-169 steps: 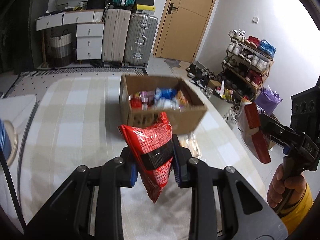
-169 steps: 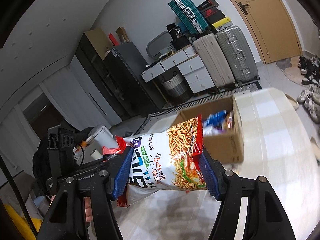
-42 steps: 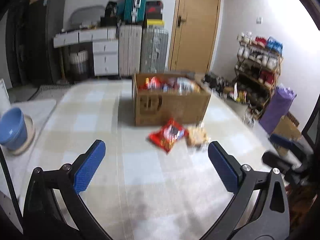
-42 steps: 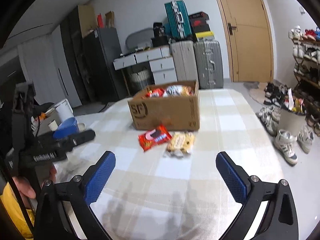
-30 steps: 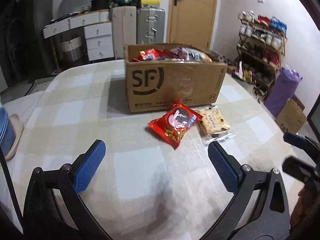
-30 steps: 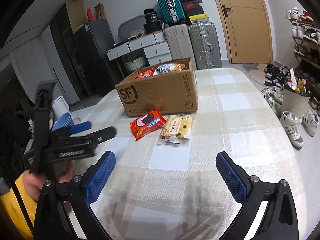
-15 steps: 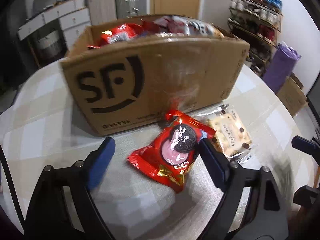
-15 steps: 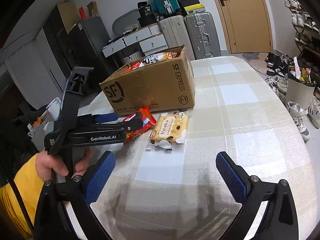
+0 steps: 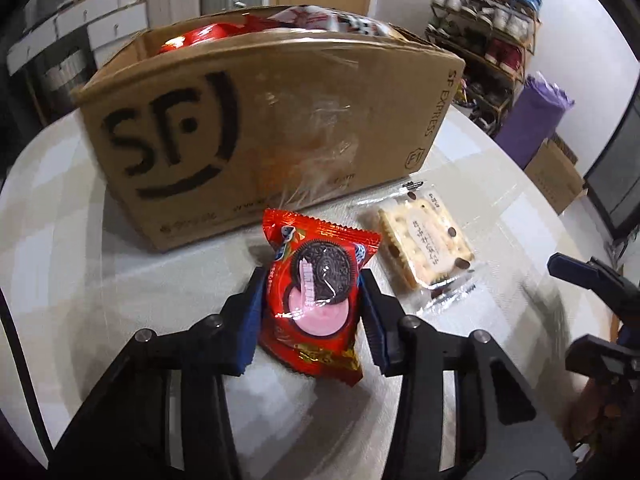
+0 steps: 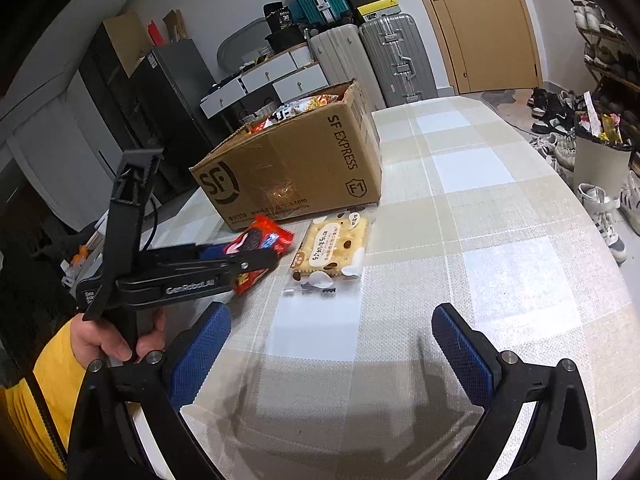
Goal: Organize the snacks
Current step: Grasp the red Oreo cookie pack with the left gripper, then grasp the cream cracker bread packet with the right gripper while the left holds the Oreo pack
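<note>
Your left gripper (image 9: 314,300) is set down low on the table (image 10: 500,240), with its two blue pads against the left and right edges of the red cookie packet (image 9: 318,288); the jaws are narrow and closed on that packet. The packet lies flat on the checked tablecloth, just in front of the cardboard box (image 9: 260,120), with its far end close to the box's front wall; you cannot tell from either view whether it has left the cloth. In the right wrist view, the left gripper (image 10: 248,262) reaches in from the left, and the red cookie packet (image 10: 264,240) shows past its tip. Your left hand (image 10: 116,340), in a yellow sleeve, grips the handle. Your right gripper (image 10: 332,344) hangs above the near part of the table with its jaws spread wide and nothing between them. The clear packet of pale crackers (image 10: 332,248) lies flat on the cloth ahead of it, just beside the red packet on its right and apart from the box. In the left wrist view, the same cracker packet (image 9: 424,248) sits to the right of the left gripper's right finger. The cardboard box (image 10: 296,164) stands open-topped on the table and is filled with snack bags up to its rim.
</note>
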A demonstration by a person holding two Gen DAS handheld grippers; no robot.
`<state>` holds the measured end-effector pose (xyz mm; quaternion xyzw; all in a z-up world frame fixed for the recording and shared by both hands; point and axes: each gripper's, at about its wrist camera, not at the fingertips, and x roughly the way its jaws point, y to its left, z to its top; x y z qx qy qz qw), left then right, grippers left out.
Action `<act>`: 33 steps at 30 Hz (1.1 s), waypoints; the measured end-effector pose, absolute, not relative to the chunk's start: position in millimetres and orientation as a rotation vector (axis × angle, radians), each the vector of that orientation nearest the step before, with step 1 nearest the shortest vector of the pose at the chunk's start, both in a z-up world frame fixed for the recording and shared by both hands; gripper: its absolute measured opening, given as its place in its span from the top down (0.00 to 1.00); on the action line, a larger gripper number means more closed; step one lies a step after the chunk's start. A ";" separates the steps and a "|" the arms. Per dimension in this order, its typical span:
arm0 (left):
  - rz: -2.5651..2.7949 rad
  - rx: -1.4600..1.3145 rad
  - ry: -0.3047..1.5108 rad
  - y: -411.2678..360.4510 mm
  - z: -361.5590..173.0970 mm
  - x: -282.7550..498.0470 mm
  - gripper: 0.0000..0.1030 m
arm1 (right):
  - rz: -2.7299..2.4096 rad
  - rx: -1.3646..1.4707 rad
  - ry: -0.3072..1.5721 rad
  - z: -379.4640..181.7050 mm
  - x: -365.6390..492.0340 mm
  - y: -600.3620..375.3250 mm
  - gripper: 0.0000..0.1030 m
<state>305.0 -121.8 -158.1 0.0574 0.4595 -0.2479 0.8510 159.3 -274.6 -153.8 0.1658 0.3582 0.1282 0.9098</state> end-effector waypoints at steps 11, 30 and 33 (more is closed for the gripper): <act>-0.465 0.024 0.950 -86.4 -141.2 286.5 0.60 | 0.258 0.304 0.798 -144.2 203.9 -269.6 0.01; -0.398 -0.124 0.959 -22.7 -138.0 242.5 0.60 | 0.170 -0.071 0.966 -178.7 283.4 -194.5 0.06; -0.408 -0.145 0.953 -16.4 -138.1 228.4 0.60 | 0.190 -0.078 0.947 -176.3 279.7 -192.6 0.18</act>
